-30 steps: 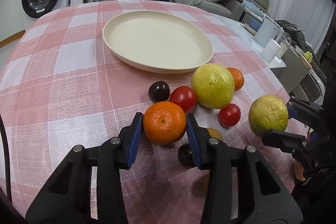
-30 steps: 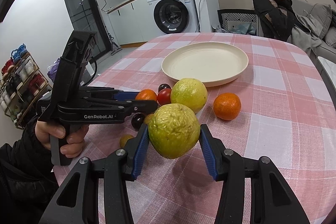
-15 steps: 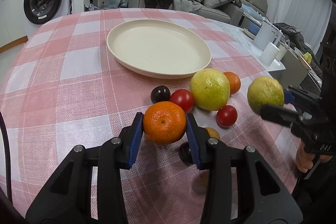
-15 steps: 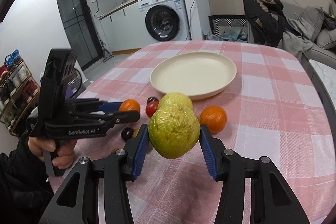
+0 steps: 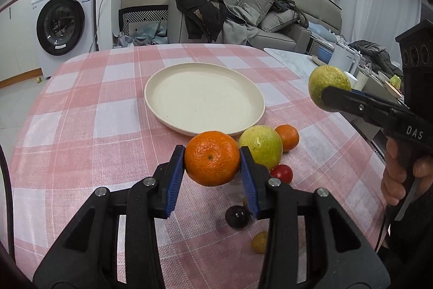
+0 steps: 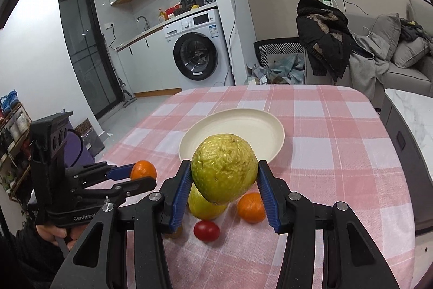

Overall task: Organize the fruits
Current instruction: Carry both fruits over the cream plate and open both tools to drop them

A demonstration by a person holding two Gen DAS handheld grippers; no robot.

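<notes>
Left tongs (image 5: 212, 171), black plastic arms tipped with ribbed blue pads, clamped on a round, dimpled orange mandarin (image 5: 212, 158) and holding it clear above the counter (image 5: 81, 132). Right tongs (image 6: 224, 187), same build, closed on a rough-skinned, lumpy yellow-green guava (image 6: 224, 168), likewise lifted off the cloth. From the left wrist view, seen off to the right with that guava (image 5: 328, 88) at the tip and a hand (image 5: 403, 175) wrapped round the black pistol handle. From the right wrist view, left tongs (image 6: 142, 176) out at the left edge, mandarin (image 6: 143, 169) pinched between blue pads.

Spread over the counter, a woven pink-and-white checked cloth. Toward its middle, a shallow round cream plate (image 5: 159, 83) with a low raised rim and matte surface, nothing on it.

Loose on the cloth on the near side of the plate: a smoother pale yellow-green guava (image 5: 260, 148), touching or just beside a second small orange mandarin (image 5: 288, 137); a glossy red cherry tomato (image 5: 282, 173) just beside the guava; a dark, shiny round plum-like fruit (image 5: 237, 217) partly behind the left tongs' right pad; a small dull yellow-brown round fruit (image 5: 259, 242) near it, half hidden.

Beyond the counter, a white front-loading washing machine (image 5: 65, 18) with dark round door, and a grey fabric sofa (image 5: 278, 29) heaped with dark clothing.
</notes>
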